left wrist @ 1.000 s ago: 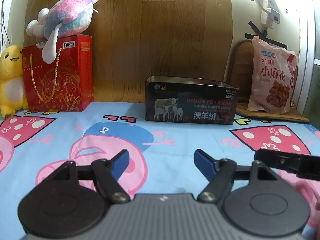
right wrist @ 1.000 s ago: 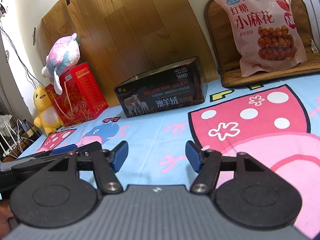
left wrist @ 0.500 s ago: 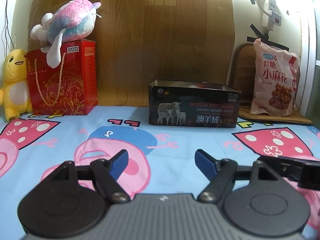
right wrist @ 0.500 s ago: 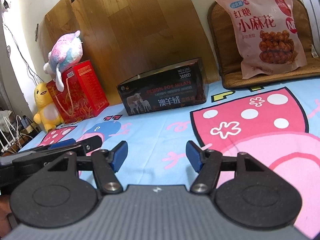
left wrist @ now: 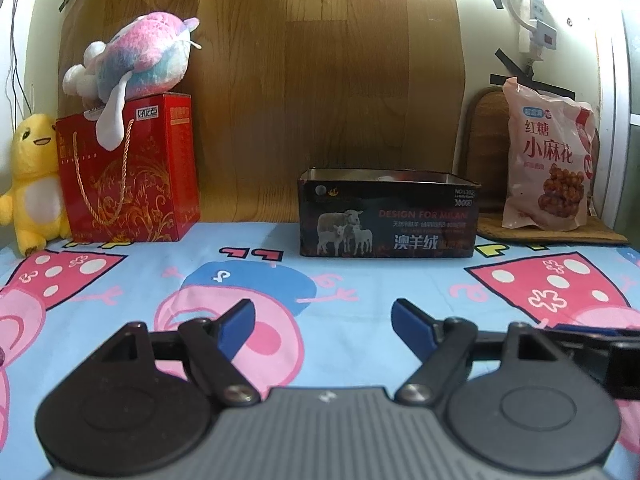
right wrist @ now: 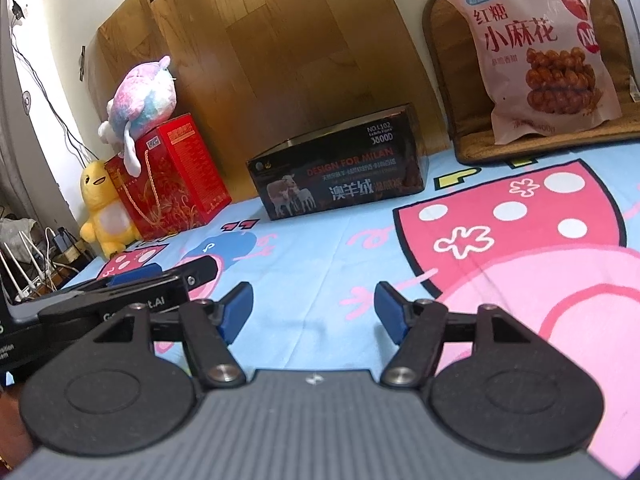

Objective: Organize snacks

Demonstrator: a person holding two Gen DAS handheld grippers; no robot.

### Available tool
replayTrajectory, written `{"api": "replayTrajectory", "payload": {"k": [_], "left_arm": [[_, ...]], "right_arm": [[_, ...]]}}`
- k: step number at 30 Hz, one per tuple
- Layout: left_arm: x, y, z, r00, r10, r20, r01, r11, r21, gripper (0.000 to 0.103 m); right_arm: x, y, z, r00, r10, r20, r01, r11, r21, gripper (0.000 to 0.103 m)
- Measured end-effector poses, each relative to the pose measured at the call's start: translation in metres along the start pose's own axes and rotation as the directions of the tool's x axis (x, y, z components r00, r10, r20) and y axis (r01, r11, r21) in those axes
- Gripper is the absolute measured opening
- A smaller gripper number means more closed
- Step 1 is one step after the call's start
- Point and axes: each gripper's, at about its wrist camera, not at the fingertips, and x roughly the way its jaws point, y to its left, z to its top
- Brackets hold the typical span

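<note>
A pink snack bag (left wrist: 548, 164) with a picture of fried twists leans upright on a brown mat at the far right; it fills the upper right of the right wrist view (right wrist: 532, 48). An open-topped dark box (left wrist: 386, 220) printed with sheep stands in the middle at the back, also in the right wrist view (right wrist: 340, 176). My left gripper (left wrist: 323, 312) is open over the cartoon sheet, nothing between its blue pads. The jaws of my right gripper (right wrist: 313, 296) are opening, with nothing between them. Both grippers are well short of the box and the bag.
A red gift bag (left wrist: 128, 172) with a pink plush toy (left wrist: 136, 64) on top stands at the back left, beside a yellow plush (left wrist: 34, 176). A wooden board leans on the wall behind. The brown mat (left wrist: 488, 136) lies under the snack bag. Cables hang at the far left (right wrist: 40, 264).
Both views have shifted only slightly. No object has moved, and nothing was taken hold of or let go.
</note>
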Motion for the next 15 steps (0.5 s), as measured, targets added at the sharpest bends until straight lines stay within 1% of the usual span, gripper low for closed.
{"api": "replayTrajectory", "payload": {"k": [6, 9, 15], "left_arm": [[-0.003, -0.002, -0.002, 1.000, 0.004, 0.005, -0.004, 1.000, 0.024, 0.078], [-0.007, -0.004, -0.003, 1.000, 0.007, 0.014, -0.007, 0.999, 0.034, 0.082], [-0.012, -0.005, -0.005, 1.000, 0.010, 0.025, -0.011, 0.998, 0.054, 0.082]], "right_arm": [[0.000, -0.001, 0.000, 1.000, 0.012, 0.001, -0.012, 1.000, 0.003, 0.069], [0.000, -0.001, 0.000, 1.000, 0.017, 0.002, -0.017, 1.000, 0.005, 0.069], [-0.001, -0.003, 0.000, 1.000, 0.026, 0.004, -0.026, 1.000, 0.004, 0.069]]}}
